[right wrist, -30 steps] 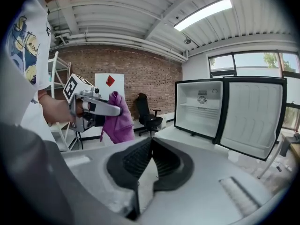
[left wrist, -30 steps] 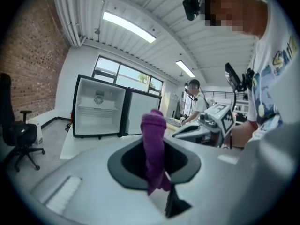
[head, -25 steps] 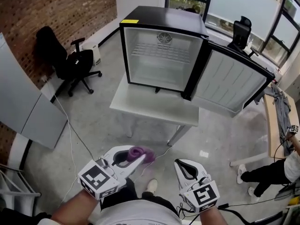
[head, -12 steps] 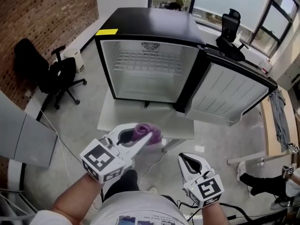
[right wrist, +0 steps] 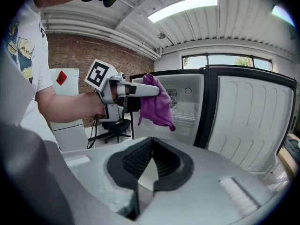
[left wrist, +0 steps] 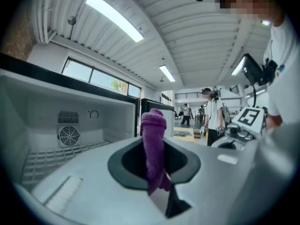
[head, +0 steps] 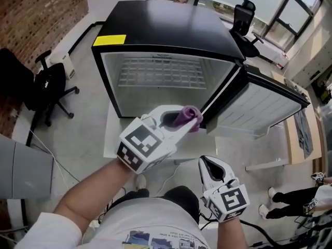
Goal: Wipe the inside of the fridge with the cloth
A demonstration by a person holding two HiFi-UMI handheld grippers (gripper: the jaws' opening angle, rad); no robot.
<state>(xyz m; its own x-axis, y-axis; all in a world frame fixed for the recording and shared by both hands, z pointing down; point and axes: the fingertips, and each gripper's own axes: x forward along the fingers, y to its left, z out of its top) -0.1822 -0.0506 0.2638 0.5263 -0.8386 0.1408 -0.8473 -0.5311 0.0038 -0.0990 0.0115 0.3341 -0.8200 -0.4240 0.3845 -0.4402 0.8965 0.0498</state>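
Purple cloth (head: 188, 114) sits clamped in the left gripper (head: 185, 123) before the open fridge (head: 171, 32); right gripper (head: 207, 163) fingers closed, empty. Wiping seems unstarted.

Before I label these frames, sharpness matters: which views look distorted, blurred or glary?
Head view: sharp, evenly lit, the fridge slightly bowed. Left gripper view: heavy fisheye with dark corners, the ceiling light blown out, the purple cloth in the left claw soft. Right gripper view: same fisheye, the right claw blurred, cloth and fridge clearer.
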